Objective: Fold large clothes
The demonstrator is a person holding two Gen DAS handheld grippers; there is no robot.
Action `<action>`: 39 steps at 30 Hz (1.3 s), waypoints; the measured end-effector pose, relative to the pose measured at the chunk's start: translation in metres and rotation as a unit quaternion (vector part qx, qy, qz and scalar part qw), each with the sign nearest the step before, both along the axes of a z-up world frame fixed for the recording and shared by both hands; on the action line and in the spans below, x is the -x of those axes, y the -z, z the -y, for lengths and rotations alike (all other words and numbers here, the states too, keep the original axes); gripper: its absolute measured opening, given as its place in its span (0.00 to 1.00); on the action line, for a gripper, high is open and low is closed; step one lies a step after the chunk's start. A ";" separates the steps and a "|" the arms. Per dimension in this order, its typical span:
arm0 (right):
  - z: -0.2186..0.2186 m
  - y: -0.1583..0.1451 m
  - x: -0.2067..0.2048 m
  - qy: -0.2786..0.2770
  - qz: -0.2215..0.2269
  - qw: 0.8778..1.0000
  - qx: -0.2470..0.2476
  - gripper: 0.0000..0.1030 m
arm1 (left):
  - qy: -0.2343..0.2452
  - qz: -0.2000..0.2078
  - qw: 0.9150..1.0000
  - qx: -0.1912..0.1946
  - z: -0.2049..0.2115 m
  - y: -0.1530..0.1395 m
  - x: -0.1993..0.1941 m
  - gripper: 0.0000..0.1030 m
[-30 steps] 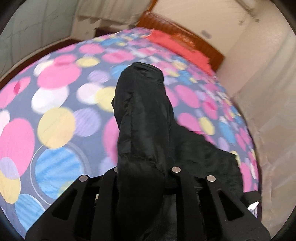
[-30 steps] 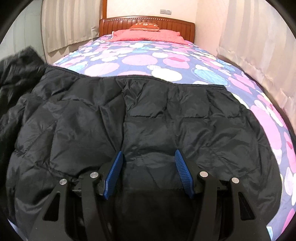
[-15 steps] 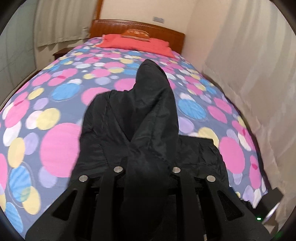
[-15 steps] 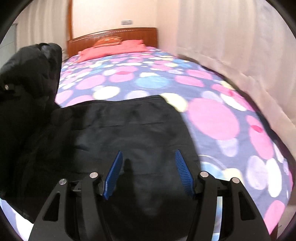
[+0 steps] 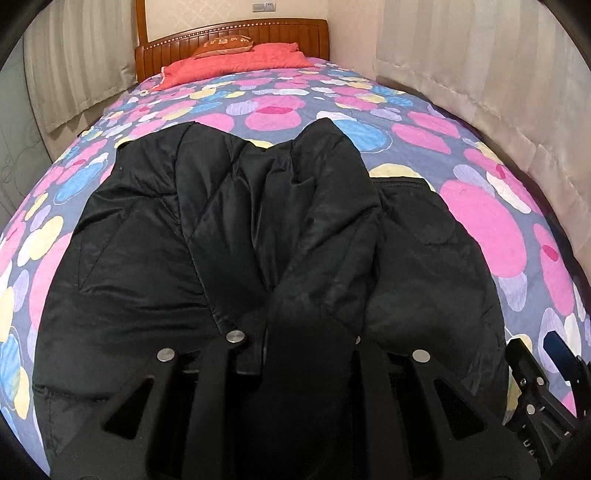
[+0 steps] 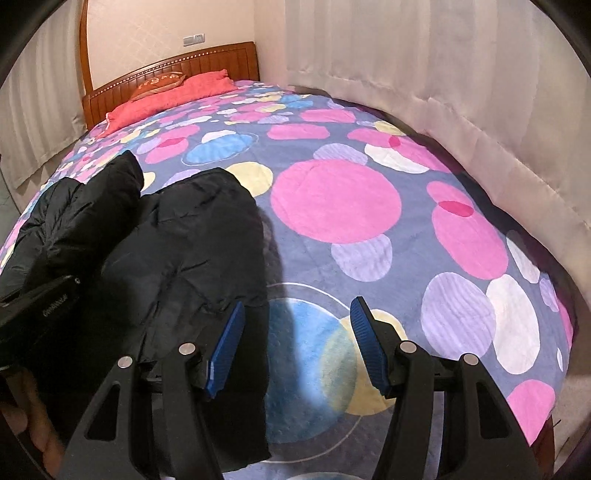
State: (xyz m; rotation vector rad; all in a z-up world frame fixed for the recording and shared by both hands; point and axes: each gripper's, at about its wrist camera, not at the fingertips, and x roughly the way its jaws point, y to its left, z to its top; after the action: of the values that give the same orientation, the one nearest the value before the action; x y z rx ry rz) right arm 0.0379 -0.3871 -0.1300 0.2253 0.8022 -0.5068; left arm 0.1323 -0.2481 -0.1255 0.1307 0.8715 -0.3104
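Observation:
A black puffer jacket (image 5: 140,258) lies spread on the bed. My left gripper (image 5: 295,332) is shut on a sleeve (image 5: 325,206) of the jacket, which drapes forward over the jacket's body; the fabric hides the fingertips. In the right wrist view the jacket (image 6: 192,236) fills the left side. My right gripper (image 6: 295,332) is open and empty, its blue pads (image 6: 365,339) just off the jacket's right edge above the bedspread. The right gripper also shows in the left wrist view (image 5: 543,373) at the lower right.
The bed has a bedspread (image 6: 369,206) with pink, blue, yellow and lilac circles. A red pillow (image 5: 236,62) and wooden headboard (image 5: 229,33) are at the far end. Curtains (image 6: 443,66) hang along the right side. The left gripper's body (image 6: 37,306) is at the left.
My left gripper has swung the sleeve across and lowered it onto the jacket's body. My right gripper has moved right, off the jacket, and stays open.

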 end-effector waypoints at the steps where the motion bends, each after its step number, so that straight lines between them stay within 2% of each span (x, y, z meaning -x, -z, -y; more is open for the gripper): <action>1: 0.000 0.000 0.000 0.000 0.001 1.000 -0.001 0.58 | 0.000 -0.001 1.000 0.002 -0.002 -0.002 0.001 0.16; 6: -0.001 -0.004 0.004 -0.003 0.003 1.000 0.002 0.58 | 0.005 0.002 1.000 -0.008 -0.001 -0.007 0.002 0.18; 12: -0.006 -0.016 0.013 0.001 0.008 1.000 0.018 0.58 | 0.008 0.006 1.000 -0.022 0.006 -0.017 0.009 0.27; 13: -0.005 -0.018 0.014 0.002 0.009 1.000 0.020 0.58 | 0.008 0.006 1.000 -0.019 0.004 -0.020 0.011 0.32; 14: -0.005 -0.021 0.015 0.003 0.010 1.000 0.022 0.58 | 0.011 0.005 1.000 -0.012 0.003 -0.024 0.014 0.42; 16: -0.006 -0.026 0.017 0.004 0.013 1.000 0.026 0.58 | 0.027 0.005 0.999 0.024 -0.003 -0.039 0.022 0.57; 18: -0.008 -0.031 0.018 0.003 0.016 0.999 0.029 0.58 | 0.035 0.021 0.998 0.046 -0.013 -0.058 0.035 0.58; 21: -0.015 -0.040 0.019 -0.003 0.023 0.999 0.032 0.58 | 0.041 0.043 0.996 0.066 -0.032 -0.080 0.047 0.65; 22: -0.019 -0.043 0.017 -0.008 0.026 0.999 0.034 0.58 | 0.034 0.055 0.995 0.071 -0.045 -0.088 0.049 0.66; 24: -0.027 -0.047 0.014 -0.018 0.032 0.999 0.034 0.66 | 0.011 0.073 0.995 0.073 -0.074 -0.097 0.047 0.69; 26: -0.037 -0.052 0.008 -0.032 0.039 0.998 0.033 0.67 | -0.015 0.081 0.994 0.068 -0.101 -0.101 0.038 0.76; 30: -0.056 -0.058 -0.009 -0.061 0.048 0.997 0.017 0.67 | -0.072 0.090 0.992 0.047 -0.157 -0.090 0.020 0.79; 32: -0.067 -0.062 -0.024 -0.080 0.052 0.995 0.001 0.67 | -0.095 0.069 0.992 0.047 -0.184 -0.077 0.006 0.80; 34: -0.076 -0.063 -0.037 -0.097 0.053 0.994 -0.015 0.67 | -0.110 0.045 0.991 0.064 -0.203 -0.065 -0.006 0.80; 39: -0.098 -0.055 -0.067 -0.126 0.037 0.991 -0.041 0.67 | -0.118 0.001 0.989 0.085 -0.218 -0.036 -0.018 0.80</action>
State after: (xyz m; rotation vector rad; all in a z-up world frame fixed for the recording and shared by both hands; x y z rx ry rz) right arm 0.1052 -0.2890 -0.0747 0.2135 0.7669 -0.2267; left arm 0.1505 -0.0304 -0.0891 -0.1305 0.8456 -0.1620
